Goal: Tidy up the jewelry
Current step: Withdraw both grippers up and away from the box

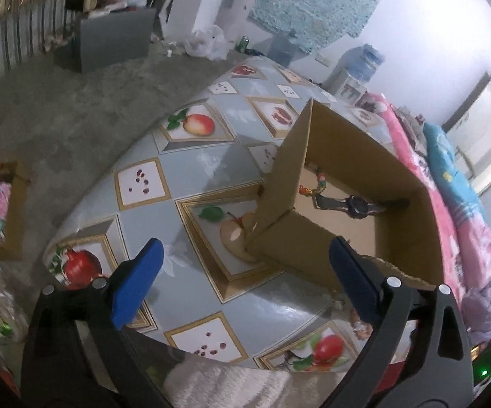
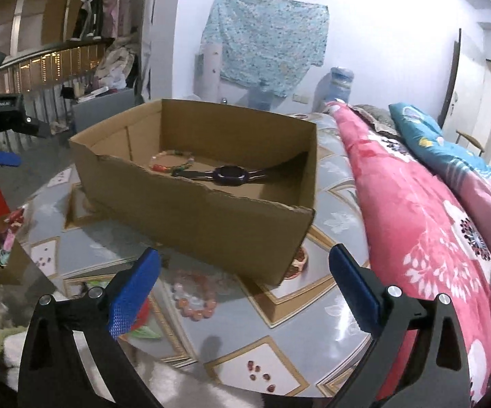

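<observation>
1. Left gripper (image 1: 242,285), fingers spread and empty, hovers before the open brown cardboard box (image 2: 211,217).
2. Inside the box: multicoloured bead bracelet (image 2: 172,161), dark wristwatch (image 2: 228,174), apparently done.
3. Pink bead bracelet (image 2: 194,297) lies before the box, seemingly left; right gripper (image 2: 243,285), spread and empty, hovers above it.

L gripper (image 1: 245,285) fingers apart; watch (image 1: 357,205) + bracelet (image 1: 315,183) in box (image 1: 289,238).

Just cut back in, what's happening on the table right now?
Jewelry is being sorted into the cardboard box on the fruit-print table. A dark watch and a colourful bead bracelet already lie inside it. A pink bead bracelet is still out on the table just in front of the box, between the open fingers of the right gripper. The left gripper is open too and holds nothing.
</observation>
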{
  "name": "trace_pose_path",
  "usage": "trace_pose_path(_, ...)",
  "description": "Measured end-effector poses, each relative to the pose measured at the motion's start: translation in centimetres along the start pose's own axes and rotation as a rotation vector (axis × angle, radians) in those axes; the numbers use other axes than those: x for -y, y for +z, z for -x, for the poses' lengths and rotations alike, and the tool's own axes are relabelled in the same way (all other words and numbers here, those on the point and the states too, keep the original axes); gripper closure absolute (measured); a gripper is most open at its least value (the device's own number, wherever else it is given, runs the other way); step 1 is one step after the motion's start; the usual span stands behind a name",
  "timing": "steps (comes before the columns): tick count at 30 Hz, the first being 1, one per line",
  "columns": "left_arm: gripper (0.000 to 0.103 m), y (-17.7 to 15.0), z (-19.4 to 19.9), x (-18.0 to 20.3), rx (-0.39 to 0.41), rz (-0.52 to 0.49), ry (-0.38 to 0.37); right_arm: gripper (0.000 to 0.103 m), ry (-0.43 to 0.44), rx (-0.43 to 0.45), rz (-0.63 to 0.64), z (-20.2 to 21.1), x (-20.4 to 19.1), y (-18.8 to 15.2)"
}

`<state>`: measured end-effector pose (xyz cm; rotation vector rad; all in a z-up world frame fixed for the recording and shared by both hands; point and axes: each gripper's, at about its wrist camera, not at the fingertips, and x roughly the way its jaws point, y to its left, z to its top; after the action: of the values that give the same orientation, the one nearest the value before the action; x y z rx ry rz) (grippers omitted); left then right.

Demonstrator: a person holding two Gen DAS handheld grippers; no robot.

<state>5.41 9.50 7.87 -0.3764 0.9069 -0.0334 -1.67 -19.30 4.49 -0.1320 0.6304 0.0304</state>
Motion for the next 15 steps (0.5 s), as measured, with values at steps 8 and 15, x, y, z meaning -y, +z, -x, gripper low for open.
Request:
trace_pose_path(8, 0.008, -0.8, -1.7, 2.0, -0.027, -0.066, -0.009, 0.007, -0.057, 0.032, 0.004, -0.4, 1.8, -0.4)
trace_pose_path(15, 0.008, -0.9, -2.5, 2.0, 0.030, -0.029, 0.034, 0.006, -0.025, 0.049, -0.015, -0.9, 2.1, -1.4)
